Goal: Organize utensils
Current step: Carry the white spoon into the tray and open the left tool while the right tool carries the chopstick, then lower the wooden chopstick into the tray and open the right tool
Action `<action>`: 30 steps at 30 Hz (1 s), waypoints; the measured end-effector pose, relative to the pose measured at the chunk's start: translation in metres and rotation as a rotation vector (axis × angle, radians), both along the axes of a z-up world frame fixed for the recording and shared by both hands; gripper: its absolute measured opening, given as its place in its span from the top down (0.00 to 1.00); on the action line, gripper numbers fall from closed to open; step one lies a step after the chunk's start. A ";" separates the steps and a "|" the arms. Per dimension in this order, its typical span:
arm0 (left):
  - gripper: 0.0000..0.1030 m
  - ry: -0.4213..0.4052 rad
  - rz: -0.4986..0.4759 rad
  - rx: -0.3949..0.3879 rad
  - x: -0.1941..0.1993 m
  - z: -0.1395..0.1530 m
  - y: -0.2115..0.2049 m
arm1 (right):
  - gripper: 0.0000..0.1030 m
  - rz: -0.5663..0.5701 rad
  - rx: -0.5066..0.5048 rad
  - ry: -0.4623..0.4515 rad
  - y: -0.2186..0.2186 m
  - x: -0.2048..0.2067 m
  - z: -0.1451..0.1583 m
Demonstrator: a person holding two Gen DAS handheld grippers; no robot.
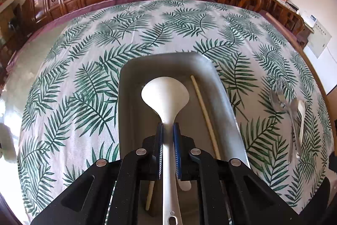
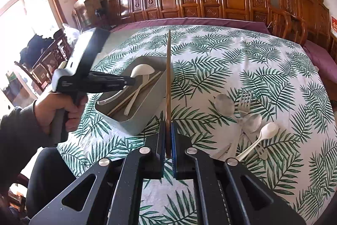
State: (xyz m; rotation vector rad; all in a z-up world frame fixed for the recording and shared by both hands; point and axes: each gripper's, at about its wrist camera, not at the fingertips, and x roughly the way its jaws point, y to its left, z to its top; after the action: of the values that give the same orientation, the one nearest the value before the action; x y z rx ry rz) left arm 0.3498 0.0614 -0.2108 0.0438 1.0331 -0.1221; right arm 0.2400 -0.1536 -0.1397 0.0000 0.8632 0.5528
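**Mia:** What is the left tool (image 1: 168,130) holding?

**Ben:** It is pinching the handle of a big white spoon (image 1: 165,92). The spoon is hanging over the gray box (image 1: 223,88), with its round end pointing at the far side.

**Mia:** Is anything lying in the box?

**Ben:** Yes. A pale chopstick (image 1: 205,113) is lying along the right side. From the other camera I am seeing the same box (image 2: 134,125) with light sticks in it, and the white spoon (image 2: 141,72) is poking out from the left tool (image 2: 131,80).

**Mia:** And the right tool (image 2: 168,132)?

**Ben:** It is squeezing a long brown chopstick (image 2: 168,77). The stick is pointing away, and it is crossing in front of the right edge of the box.

**Mia:** What is sitting farther out?

**Ben:** A pile is lying on the table (image 2: 210,52) to the right: a fork (image 2: 245,101), two shiny spoons (image 2: 225,104), and a small white spoon (image 2: 267,131). The pile is well apart from the box. The leafy cloth (image 1: 84,81) is covering the table.

**Mia:** Who is holding the left tool?

**Ben:** A hand (image 2: 56,113) in a dark sleeve is gripping it.
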 end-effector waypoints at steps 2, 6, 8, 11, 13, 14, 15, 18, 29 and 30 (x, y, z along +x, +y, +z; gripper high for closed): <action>0.92 0.004 0.000 0.005 0.002 -0.003 0.001 | 0.94 0.003 -0.001 0.004 0.003 -0.001 0.000; 0.91 0.005 0.003 0.001 0.002 -0.002 0.004 | 0.94 0.009 -0.009 0.011 0.009 -0.002 -0.001; 0.91 -0.004 0.007 -0.005 0.001 0.003 0.007 | 0.94 0.013 -0.011 0.014 0.013 -0.003 -0.002; 0.82 -0.031 0.012 -0.021 -0.007 0.015 0.014 | 0.94 0.022 -0.013 0.015 0.019 -0.003 -0.001; 0.81 -0.051 0.010 -0.022 -0.014 0.024 0.019 | 0.94 0.030 -0.017 0.015 0.027 -0.003 -0.001; 0.81 -0.058 0.009 -0.025 -0.017 0.028 0.021 | 0.94 0.033 -0.019 0.015 0.030 -0.002 0.000; 0.79 -0.071 0.007 -0.030 -0.023 0.035 0.025 | 0.94 0.036 -0.021 0.014 0.034 -0.001 0.000; 0.74 -0.102 0.004 -0.039 -0.037 0.050 0.032 | 0.94 0.046 -0.015 0.017 0.044 0.002 0.001; 0.34 -0.201 0.061 -0.058 -0.090 0.085 0.074 | 0.94 0.069 -0.009 0.082 0.082 0.026 -0.009; 0.29 -0.212 0.069 -0.054 -0.093 0.087 0.077 | 0.94 0.072 -0.010 0.090 0.086 0.029 -0.010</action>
State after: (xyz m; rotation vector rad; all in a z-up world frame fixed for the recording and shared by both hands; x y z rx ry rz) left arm 0.2570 0.1381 -0.1239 -0.0275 0.8185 -0.0809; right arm 0.2686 -0.0679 -0.1502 -0.0149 0.9569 0.6193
